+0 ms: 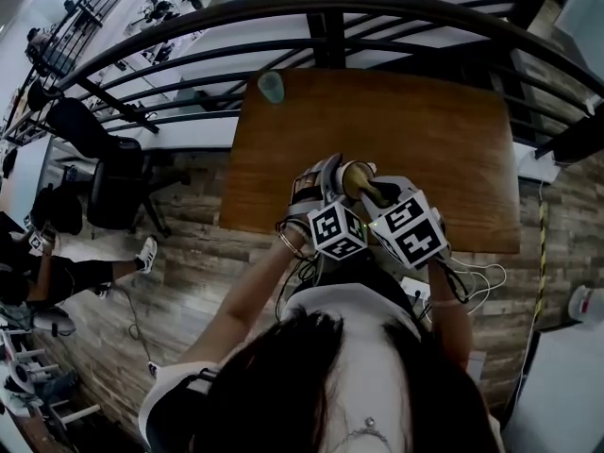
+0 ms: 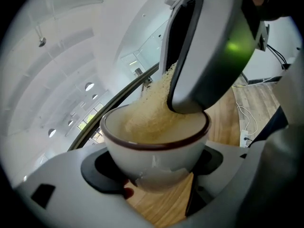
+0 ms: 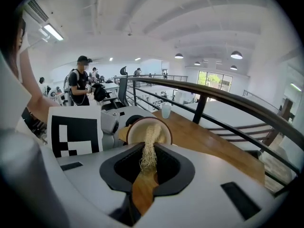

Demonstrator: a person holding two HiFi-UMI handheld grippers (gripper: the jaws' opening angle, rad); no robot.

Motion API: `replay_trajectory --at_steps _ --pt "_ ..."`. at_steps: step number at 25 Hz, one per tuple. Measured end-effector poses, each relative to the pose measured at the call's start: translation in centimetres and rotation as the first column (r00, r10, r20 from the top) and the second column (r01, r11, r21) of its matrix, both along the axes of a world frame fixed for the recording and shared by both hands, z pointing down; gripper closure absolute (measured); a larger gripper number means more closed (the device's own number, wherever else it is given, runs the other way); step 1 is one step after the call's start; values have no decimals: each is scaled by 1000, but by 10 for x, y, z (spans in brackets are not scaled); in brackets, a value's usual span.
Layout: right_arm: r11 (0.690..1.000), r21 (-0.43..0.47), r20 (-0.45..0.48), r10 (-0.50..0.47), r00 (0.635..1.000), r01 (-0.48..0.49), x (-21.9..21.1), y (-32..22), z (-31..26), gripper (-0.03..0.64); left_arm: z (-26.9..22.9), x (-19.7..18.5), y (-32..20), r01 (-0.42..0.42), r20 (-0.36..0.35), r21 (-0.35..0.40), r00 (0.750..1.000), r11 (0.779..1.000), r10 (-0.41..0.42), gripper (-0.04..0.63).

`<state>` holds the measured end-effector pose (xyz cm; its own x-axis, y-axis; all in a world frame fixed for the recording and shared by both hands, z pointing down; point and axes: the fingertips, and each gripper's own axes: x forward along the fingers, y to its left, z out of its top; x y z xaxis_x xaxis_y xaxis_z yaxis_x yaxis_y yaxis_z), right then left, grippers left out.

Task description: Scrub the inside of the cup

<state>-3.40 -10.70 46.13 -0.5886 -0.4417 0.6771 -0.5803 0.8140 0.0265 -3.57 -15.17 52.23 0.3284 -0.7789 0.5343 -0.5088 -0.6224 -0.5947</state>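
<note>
A white cup (image 2: 156,151) with a dark red rim hangs tilted above the wooden table (image 1: 425,140), and my left gripper (image 2: 154,172) is shut on its lower body. A pale fibrous scrubber (image 2: 152,108) sits inside the cup against its wall. My right gripper (image 3: 147,163) is shut on the scrubber (image 3: 149,146), which reaches forward into the cup's (image 3: 135,132) mouth. In the head view both grippers meet at the cup (image 1: 359,173) near the table's front edge, left gripper (image 1: 321,185) and right gripper (image 1: 382,198) close together. The cup's bottom is hidden.
A teal glass (image 1: 272,87) stands at the table's far left corner. A dark metal railing (image 1: 321,8) runs just behind the table. An office chair (image 1: 104,168) stands to the left on the floor. People stand far off at the left (image 3: 80,84).
</note>
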Motion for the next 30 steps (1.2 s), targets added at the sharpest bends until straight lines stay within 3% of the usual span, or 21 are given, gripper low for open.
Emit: replay_trajectory --at_steps 18,30 --pt "994 68 152 70 986 -81 14 -18 -18 548 0 10 -15 90 -165 -122 980 989 -109 189" --pt "978 54 291 180 940 -204 38 -35 -30 548 -4 9 -27 158 -290 -210 932 965 -216 189"
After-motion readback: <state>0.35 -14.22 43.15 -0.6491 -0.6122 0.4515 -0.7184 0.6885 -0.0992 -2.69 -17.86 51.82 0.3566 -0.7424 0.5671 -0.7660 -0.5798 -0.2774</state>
